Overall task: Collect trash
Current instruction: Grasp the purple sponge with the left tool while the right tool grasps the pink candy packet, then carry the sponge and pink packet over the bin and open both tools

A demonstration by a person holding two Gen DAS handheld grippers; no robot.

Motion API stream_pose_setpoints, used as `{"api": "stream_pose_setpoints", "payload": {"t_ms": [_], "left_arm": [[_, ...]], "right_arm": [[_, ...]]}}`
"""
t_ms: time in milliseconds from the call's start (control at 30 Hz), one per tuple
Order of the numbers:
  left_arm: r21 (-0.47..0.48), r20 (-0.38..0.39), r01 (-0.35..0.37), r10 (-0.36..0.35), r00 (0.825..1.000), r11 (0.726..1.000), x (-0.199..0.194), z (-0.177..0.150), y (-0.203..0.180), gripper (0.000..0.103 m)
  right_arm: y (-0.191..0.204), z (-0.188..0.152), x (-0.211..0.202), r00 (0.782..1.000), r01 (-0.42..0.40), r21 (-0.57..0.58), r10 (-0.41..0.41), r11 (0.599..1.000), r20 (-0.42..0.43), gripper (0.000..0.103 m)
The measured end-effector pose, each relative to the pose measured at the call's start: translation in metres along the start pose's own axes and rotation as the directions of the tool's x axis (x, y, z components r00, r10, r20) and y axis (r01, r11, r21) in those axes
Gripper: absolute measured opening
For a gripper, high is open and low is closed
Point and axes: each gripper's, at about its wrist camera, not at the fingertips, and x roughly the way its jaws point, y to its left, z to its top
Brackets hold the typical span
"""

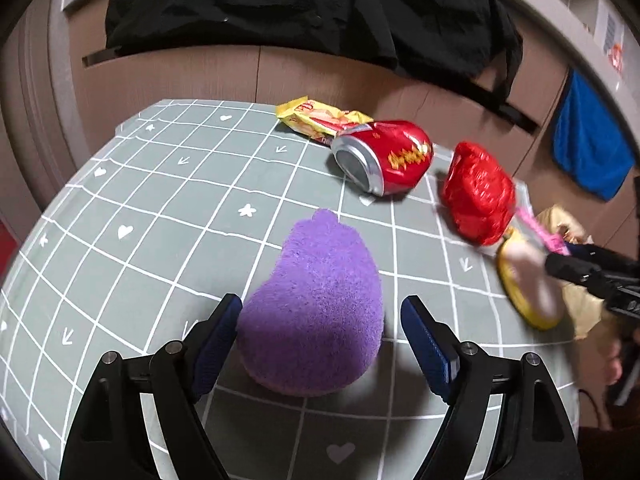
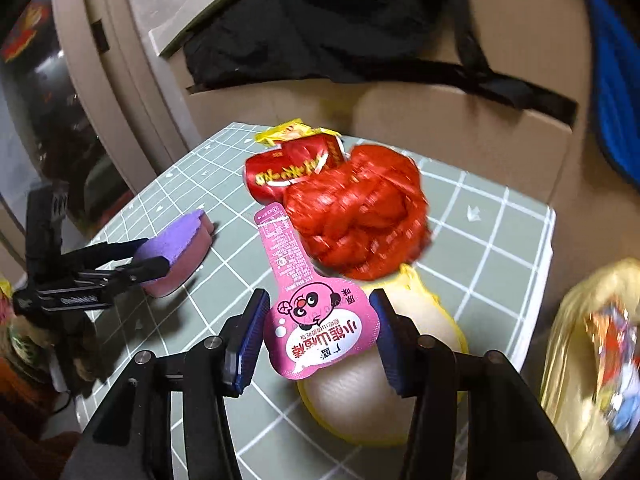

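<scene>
On the grey grid tablecloth [image 1: 152, 208] lie a crushed red can [image 1: 384, 156], a yellow snack wrapper [image 1: 316, 118], a crumpled red plastic bag [image 1: 478, 200] and a purple sponge [image 1: 316, 312]. My left gripper [image 1: 322, 316] is open, its fingers either side of the sponge. My right gripper [image 2: 316, 324] is shut on a pink wrapper [image 2: 320, 328] that sticks forward over the table. The red bag [image 2: 360, 216] is blurred just beyond the pink wrapper. A yellow-rimmed dish [image 2: 360, 396] lies under the right gripper.
A translucent yellowish bag [image 2: 592, 352] with some items inside hangs off the table's right edge. A black garment [image 1: 304, 12] and a blue cloth [image 1: 588, 140] hang on the cabinet behind the table. The left gripper shows in the right wrist view [image 2: 132, 268].
</scene>
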Motion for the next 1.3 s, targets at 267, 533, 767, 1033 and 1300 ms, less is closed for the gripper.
{"api": "stream_pose_setpoints", "payload": {"t_ms": [267,533,767,1033,1300], "left_arm": [[-0.055,-0.033,-0.042,0.04,0.999,0.998,0.007,-0.003,0.007,0.075],[-0.078,0.006,-0.058,0.059,0.998,0.995,-0.01,0.001,-0.006,0.072],[-0.049,0.149,-0.005,0.012,0.989,0.999,-0.053,0.018,-0.054,0.072],[0.029,0.335,0.062,-0.068,0.94,0.998,-0.105,0.048,-0.116,0.072],[0.097,0.379,0.14,-0.166,0.91,0.985,-0.121,0.055,-0.166,0.072]], "right_arm": [[-0.011,-0.02,-0.006,1.0,-0.011,0.054,0.011,0.998,0.001,0.048],[-0.009,-0.027,-0.019,0.999,-0.026,0.051,0.024,0.998,0.039,0.048],[-0.003,-0.024,-0.053,0.994,-0.01,0.011,0.009,1.0,0.11,0.048],[-0.008,0.0,-0.116,0.968,0.057,-0.02,-0.051,0.998,0.244,0.048],[-0.02,0.006,-0.17,0.93,0.153,-0.036,-0.131,0.988,0.342,0.048]]}}
